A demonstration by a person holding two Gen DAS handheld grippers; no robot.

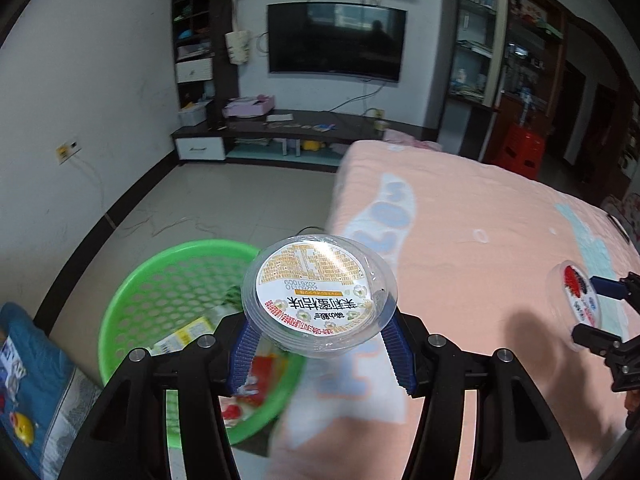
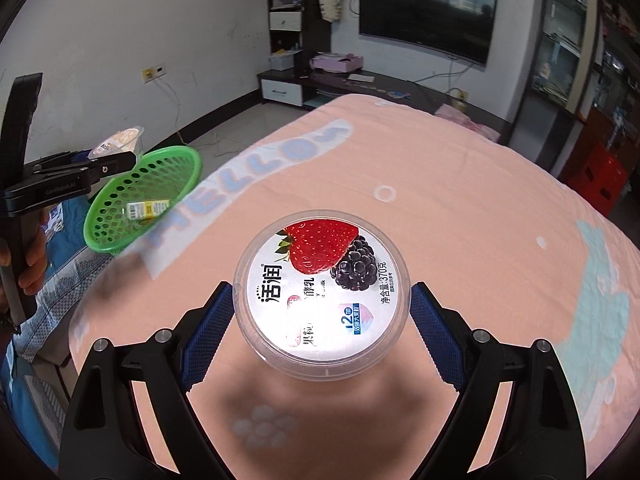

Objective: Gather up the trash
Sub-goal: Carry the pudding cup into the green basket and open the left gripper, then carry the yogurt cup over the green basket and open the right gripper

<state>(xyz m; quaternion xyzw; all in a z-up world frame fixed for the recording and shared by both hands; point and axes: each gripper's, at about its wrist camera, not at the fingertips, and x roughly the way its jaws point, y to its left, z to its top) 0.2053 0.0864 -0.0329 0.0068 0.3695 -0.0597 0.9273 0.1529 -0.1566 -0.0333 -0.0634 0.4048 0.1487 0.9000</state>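
Blue ribbed pads (image 1: 246, 354) of the left gripper (image 1: 320, 344) pinched a clear plastic cup (image 1: 320, 296) by its sides, its white and gold printed lid facing the camera. This cup hung in the air above the near rim of a green perforated basket (image 1: 132, 300), beside the left edge of the bed (image 1: 480, 216). Within the basket lay a yellow and white carton (image 1: 182, 336) and some red wrapping (image 1: 260, 376), blurred. Beside the basket sat a blue cloth (image 1: 28, 344) with a small yellow toy (image 1: 22, 426) on it.

From the right wrist view, the right gripper (image 2: 322, 316) clamped a yogurt cup (image 2: 322, 292) between its blue pads (image 2: 208, 336), the lid showing a strawberry and a blackberry. That cup was held over the peach bedspread (image 2: 460, 184), near its front edge, with a dark shadow on the cloth beneath it. Pale blue letters ran across the spread toward the basket (image 2: 120, 232), which stood at the bed's left edge. The left gripper (image 2: 116, 156) appeared there from the side, gripping its cup (image 2: 120, 138) just above the basket's far rim, with a hand (image 2: 34, 256) on the handle.

A television (image 1: 336, 40) hung on the far wall above a low dark cabinet (image 1: 280, 130).
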